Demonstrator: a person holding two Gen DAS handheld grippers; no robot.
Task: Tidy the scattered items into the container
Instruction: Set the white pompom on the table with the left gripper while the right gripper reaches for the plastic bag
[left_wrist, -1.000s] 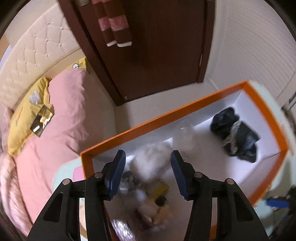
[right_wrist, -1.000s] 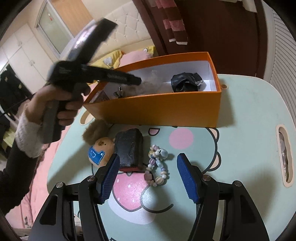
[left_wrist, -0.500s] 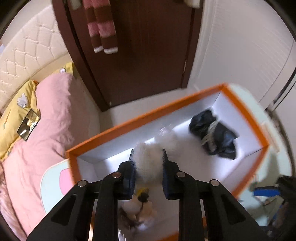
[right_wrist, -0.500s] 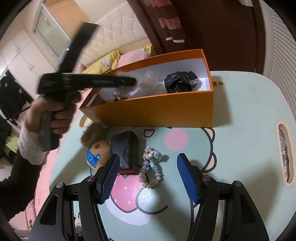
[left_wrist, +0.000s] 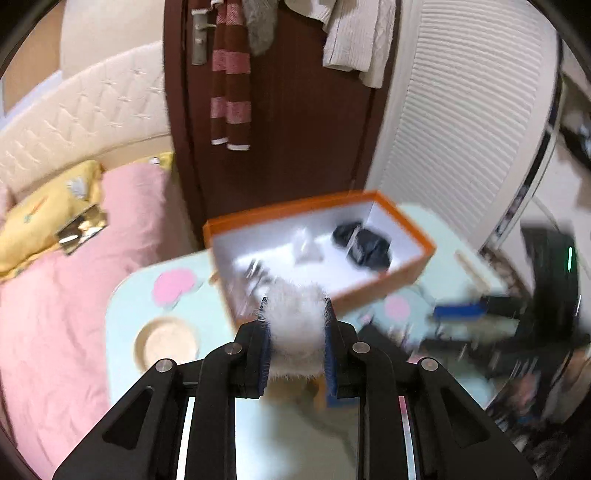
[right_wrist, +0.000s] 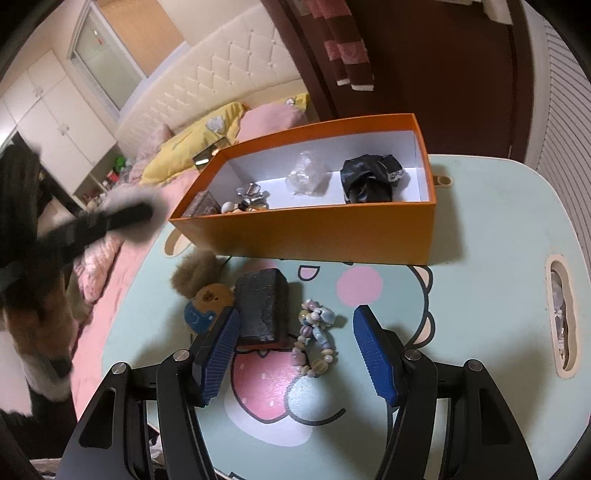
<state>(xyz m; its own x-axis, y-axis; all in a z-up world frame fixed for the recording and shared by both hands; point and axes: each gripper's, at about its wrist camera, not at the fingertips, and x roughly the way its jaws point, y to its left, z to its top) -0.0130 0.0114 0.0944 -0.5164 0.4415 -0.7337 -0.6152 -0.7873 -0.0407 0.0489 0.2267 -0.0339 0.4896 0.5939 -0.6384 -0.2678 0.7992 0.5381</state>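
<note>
Bed (left_wrist: 74, 295): pink cover, left of table; yellow pillow (left_wrist: 40, 218) at head end, small shiny gold packet (left_wrist: 79, 230) at pillow edge. Cream tufted headboard (right_wrist: 221, 70) behind bed. Dark brown door (left_wrist: 295, 110) beyond table; striped maroon-pink scarf (left_wrist: 229, 74) and pale knit garment (left_wrist: 354, 37) hanging on it. White slatted panel (left_wrist: 461, 110) right of door. Mint table (right_wrist: 498, 240): cartoon face print, oval slot (right_wrist: 563, 317) near right edge. White cupboards (right_wrist: 55, 122) at far left.
</note>
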